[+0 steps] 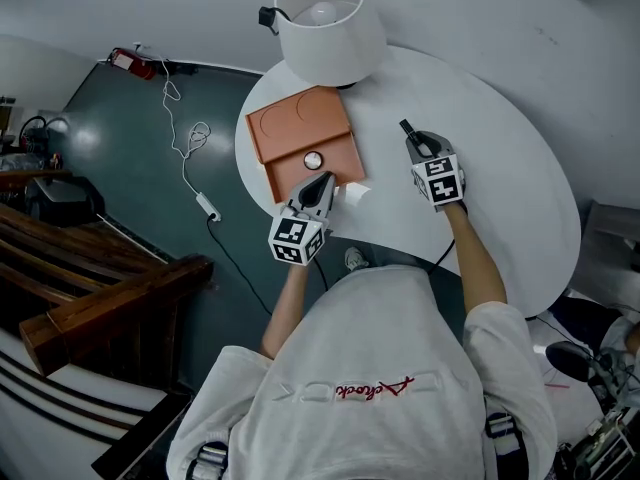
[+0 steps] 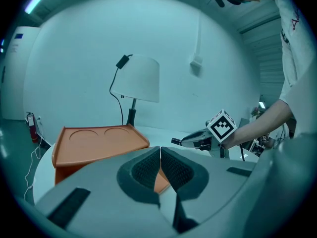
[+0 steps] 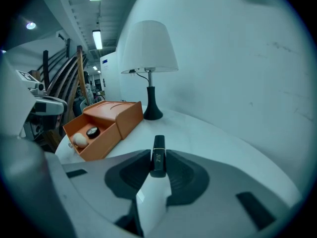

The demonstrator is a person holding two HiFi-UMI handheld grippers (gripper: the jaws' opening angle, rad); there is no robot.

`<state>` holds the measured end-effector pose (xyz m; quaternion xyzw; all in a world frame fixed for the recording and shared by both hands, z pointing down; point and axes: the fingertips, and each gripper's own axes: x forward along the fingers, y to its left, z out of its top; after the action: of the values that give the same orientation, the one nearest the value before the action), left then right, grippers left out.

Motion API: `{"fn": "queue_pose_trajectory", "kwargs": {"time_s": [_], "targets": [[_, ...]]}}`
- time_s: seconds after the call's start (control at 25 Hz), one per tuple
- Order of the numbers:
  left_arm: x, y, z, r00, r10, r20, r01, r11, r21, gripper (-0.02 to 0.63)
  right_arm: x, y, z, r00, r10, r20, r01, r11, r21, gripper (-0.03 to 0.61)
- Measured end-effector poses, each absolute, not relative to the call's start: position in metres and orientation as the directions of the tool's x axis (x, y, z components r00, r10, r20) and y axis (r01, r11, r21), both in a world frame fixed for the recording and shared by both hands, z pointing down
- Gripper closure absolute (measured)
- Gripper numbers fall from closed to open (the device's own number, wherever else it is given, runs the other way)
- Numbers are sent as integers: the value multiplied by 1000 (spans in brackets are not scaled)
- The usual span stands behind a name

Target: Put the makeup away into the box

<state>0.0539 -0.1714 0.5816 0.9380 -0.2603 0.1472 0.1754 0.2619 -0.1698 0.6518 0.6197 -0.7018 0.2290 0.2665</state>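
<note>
The right claw (image 3: pixel 158 158) is clamped on a black makeup tube (image 3: pixel 158 152), which stands straight between the pads with its far end poking out past the tips. The left claw (image 2: pixel 160 158) is closed with nothing in it, its ribbed pads meeting at the front.

From the head view, the right claw (image 1: pixel 414 144) is over the middle of the white bench (image 1: pixel 510 178), and the left claw (image 1: pixel 318 186) is at the near side of the orange box (image 1: pixel 298 128), just beside its pulled-out drawer (image 3: pixel 97 139). The drawer is open at the top and holds a round black compact (image 3: pixel 92 131) and a pale egg-shaped sponge (image 3: pixel 79 140), side by side. The box lid carries two shallow round recesses. A white-shaded lamp (image 1: pixel 326 20) on a dark stem stands behind the box, close to the wall, its black cord hanging off the shade.

The box sits near the bench's left rim, while a broad stretch of plain white top runs between the right claw and the box and on to the curved rim at the right. Past the left rim the floor (image 1: pixel 120 158) is dark green, with a white cable (image 1: pixel 190 153) trailing across it, a red extinguisher (image 1: pixel 132 63) by the wall, and wooden stair beams (image 1: pixel 100 303) lower left
</note>
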Motion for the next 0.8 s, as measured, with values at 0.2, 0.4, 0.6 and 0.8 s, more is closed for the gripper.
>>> {"fn": "queue_pose_trajectory", "kwargs": {"time_s": [0.2, 0.4, 0.6, 0.8], "targets": [[53, -176, 560, 828, -458, 323, -538, -810, 232, 600, 259, -178, 621, -80, -785, 614, -991, 127, 34, 472], [48, -174, 544, 833, -475, 285, -539, -813, 220, 598, 252, -173, 602, -77, -804, 589, -990, 132, 51, 472], [30, -166, 541, 820, -501, 278, -561, -798, 217, 598, 234, -167, 597, -100, -802, 589, -985, 164, 56, 472], [-4, -157, 539, 783, -557, 277, -616, -758, 215, 598, 192, -174, 595, -168, -797, 581, -970, 238, 45, 472]]}}
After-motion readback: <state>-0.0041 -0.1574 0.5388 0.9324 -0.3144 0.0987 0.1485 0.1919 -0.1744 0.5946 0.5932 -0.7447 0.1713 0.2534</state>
